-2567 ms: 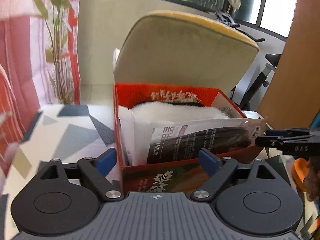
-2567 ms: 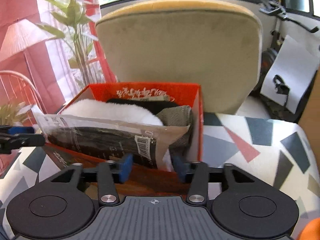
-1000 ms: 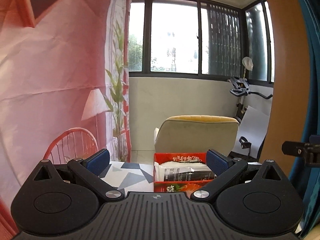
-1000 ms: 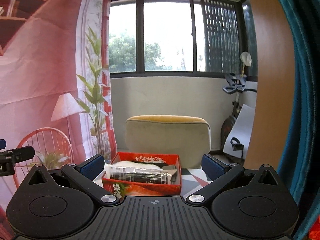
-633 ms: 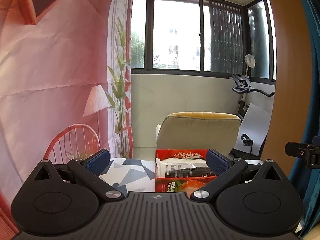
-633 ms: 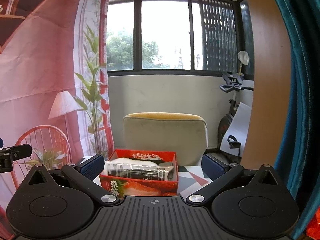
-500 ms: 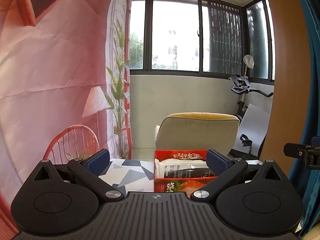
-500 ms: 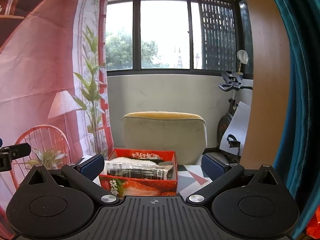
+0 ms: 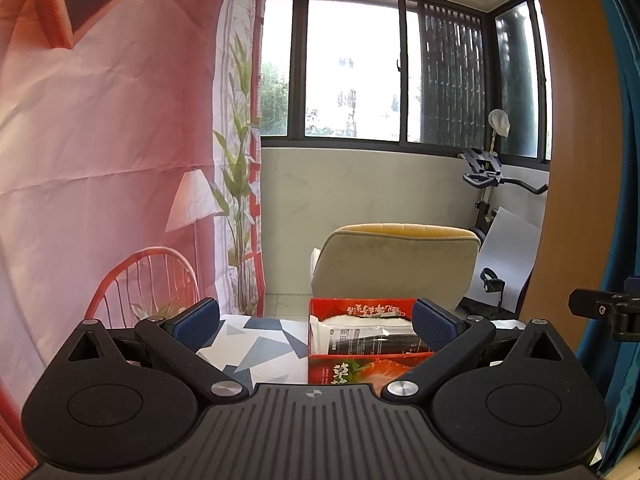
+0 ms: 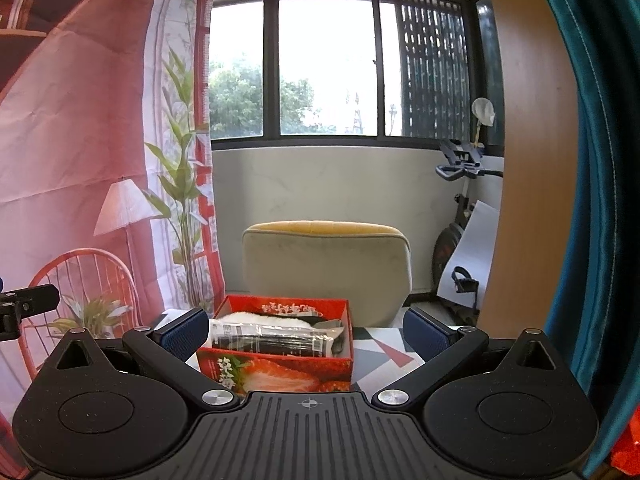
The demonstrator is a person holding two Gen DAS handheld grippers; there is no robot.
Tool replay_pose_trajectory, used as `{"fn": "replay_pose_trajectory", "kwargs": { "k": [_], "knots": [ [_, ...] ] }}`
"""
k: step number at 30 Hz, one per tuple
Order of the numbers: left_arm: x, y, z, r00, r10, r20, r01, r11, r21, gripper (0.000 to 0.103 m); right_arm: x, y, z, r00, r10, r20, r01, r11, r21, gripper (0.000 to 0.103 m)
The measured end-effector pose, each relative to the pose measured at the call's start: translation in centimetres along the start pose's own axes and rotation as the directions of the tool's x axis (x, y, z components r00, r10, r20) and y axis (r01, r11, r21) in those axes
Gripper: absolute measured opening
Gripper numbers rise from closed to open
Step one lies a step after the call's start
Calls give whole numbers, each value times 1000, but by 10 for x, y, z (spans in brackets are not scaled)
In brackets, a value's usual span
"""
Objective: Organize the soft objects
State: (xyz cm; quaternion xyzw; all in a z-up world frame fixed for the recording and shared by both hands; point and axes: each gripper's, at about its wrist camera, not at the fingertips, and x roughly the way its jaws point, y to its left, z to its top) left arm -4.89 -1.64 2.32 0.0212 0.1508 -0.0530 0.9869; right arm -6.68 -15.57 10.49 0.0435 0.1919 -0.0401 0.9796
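Soft objects fill a red box (image 9: 360, 364) that sits ahead of both claws on a counter (image 9: 256, 348) covered in a grey, blue and white triangle pattern. From the left claw (image 9: 316, 322), whose jaws stand wide and hold nothing, the box lies ahead and right of centre, partly behind the right blue pad (image 9: 434, 322). From the right claw (image 10: 306, 330), also spread wide and empty, the box (image 10: 280, 372) lies ahead between the pads, nearer the left one. In the box a dark packet in clear wrap (image 10: 272, 342) lies across the front, with a white fluffy item (image 10: 256, 317) behind it. A beige chair back (image 10: 328, 268) stands beyond the box. The other claw's black tip shows at the right edge of the left view (image 9: 604, 310) and at the left edge of the right view (image 10: 28, 306).
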Motion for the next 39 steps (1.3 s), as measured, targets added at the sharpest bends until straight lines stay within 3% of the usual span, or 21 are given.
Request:
{"fn": "replay_pose_trajectory", "kwargs": {
  "k": [39],
  "knots": [
    [-2,-6,2,1000,22,-6,-22,1000,-12,103,8,3,-7,998,-45,-32,45,999,-11,103]
  ]
}}
